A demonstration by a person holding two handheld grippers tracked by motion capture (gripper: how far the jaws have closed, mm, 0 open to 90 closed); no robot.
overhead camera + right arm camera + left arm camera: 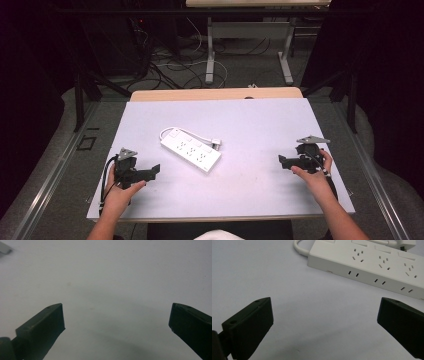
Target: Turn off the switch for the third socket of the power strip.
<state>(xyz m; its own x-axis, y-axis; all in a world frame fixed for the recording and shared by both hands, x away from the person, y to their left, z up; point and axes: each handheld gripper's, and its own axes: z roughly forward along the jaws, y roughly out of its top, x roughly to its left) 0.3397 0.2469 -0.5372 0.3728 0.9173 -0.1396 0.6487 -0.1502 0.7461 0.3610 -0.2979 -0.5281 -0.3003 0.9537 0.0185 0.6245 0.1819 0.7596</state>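
A white power strip [191, 148] lies flat near the middle of the white surface [260, 190], set on a slant, its sockets facing up. Its white cord [172, 131] loops around the far end of the strip and runs along its far side to a plug [216, 143] that rests on the surface just beside the strip.

The left claw [150, 171] sits near the surface's near left corner, held in the person's left hand [120, 192], and points toward the strip. In the left gripper view its two black jaws stand spread wide with bare surface between them, and the power strip [372, 265] lies just ahead of them, apart from both.

The right claw [284, 161] is held in the right hand [314, 176] near the right edge of the surface, well apart from the strip and pointing inward. In the right gripper view its jaws are likewise spread wide, pinching nothing, with plain white surface [112, 277] beneath.
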